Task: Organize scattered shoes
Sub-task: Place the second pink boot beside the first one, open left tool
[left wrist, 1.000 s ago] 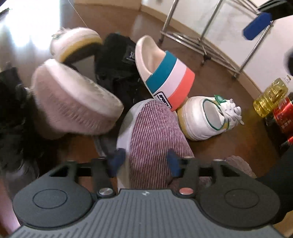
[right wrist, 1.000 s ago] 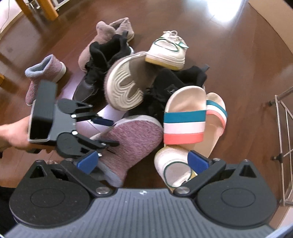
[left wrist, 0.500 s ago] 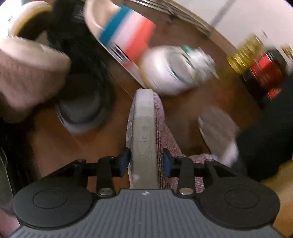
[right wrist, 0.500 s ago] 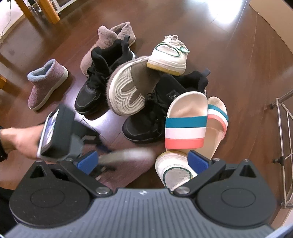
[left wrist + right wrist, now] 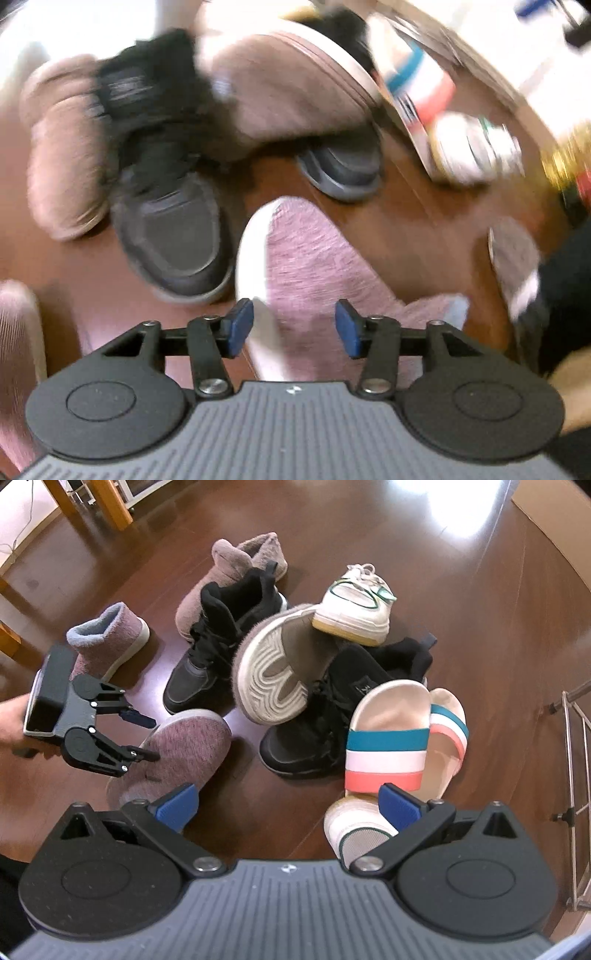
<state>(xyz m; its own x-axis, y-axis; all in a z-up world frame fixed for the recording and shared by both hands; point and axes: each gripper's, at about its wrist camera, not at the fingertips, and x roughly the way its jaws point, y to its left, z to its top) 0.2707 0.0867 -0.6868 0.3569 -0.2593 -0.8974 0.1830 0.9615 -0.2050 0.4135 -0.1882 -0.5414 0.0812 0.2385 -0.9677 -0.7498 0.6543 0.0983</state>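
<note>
Left gripper (image 5: pixel 144 734) held level by a hand (image 5: pixel 11 720), fingers parted round the mauve slipper (image 5: pixel 177 753) — right gripper (image 5: pixel 288 805) wide open above the floor (image 5: pixel 480 627).

A home room: polished wooden floor (image 5: pixel 461 602), scattered shoes (image 5: pixel 291 672), wooden furniture legs (image 5: pixel 110 502), metal rack (image 5: pixel 576 775).

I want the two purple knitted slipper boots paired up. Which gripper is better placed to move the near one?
Left. The left gripper is open with its fingers beside the near purple knitted slipper boot. The right gripper hangs open over bare floor, nearer the white sneaker.
</note>
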